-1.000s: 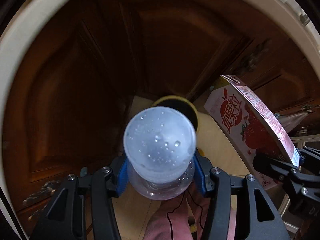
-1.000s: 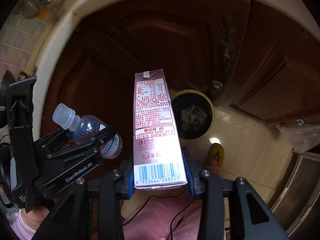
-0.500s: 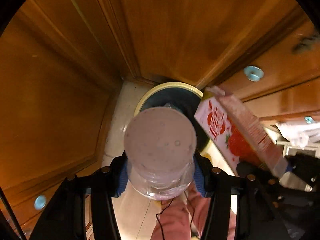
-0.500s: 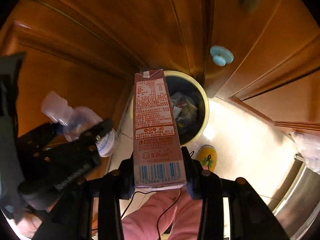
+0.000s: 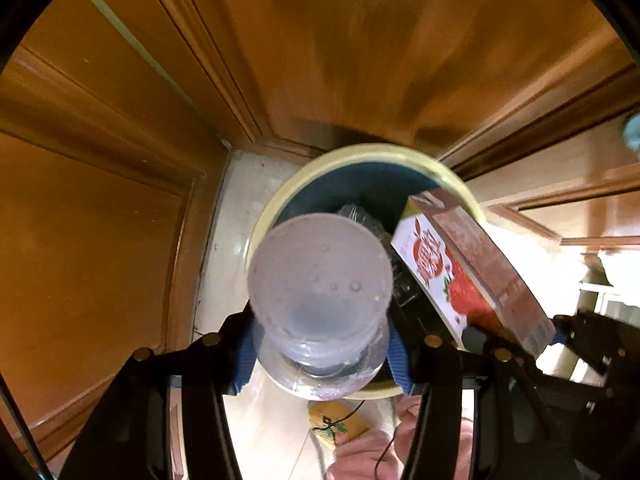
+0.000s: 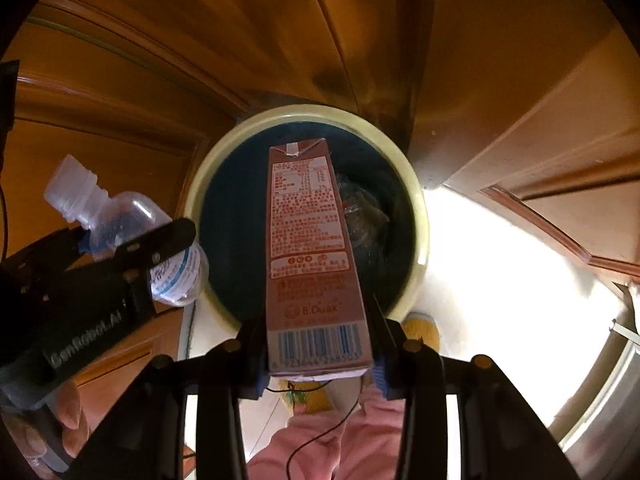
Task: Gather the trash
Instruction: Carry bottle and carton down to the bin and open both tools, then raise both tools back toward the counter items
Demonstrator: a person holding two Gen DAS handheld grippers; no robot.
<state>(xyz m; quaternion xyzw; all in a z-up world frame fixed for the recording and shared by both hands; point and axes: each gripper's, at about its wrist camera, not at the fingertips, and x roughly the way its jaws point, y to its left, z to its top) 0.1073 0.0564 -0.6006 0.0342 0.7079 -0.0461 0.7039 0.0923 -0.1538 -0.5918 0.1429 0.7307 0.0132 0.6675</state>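
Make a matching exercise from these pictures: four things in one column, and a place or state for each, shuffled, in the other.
Things:
1. bottle
2. carton
3. bin
4. cabinet doors

Places or states:
A. on the floor, trash already inside
B. clamped in the right gripper
C. brown wood, behind the bin
D. clamped in the left gripper

Pairs: 1-D, 2-B, 3-A, 4-C
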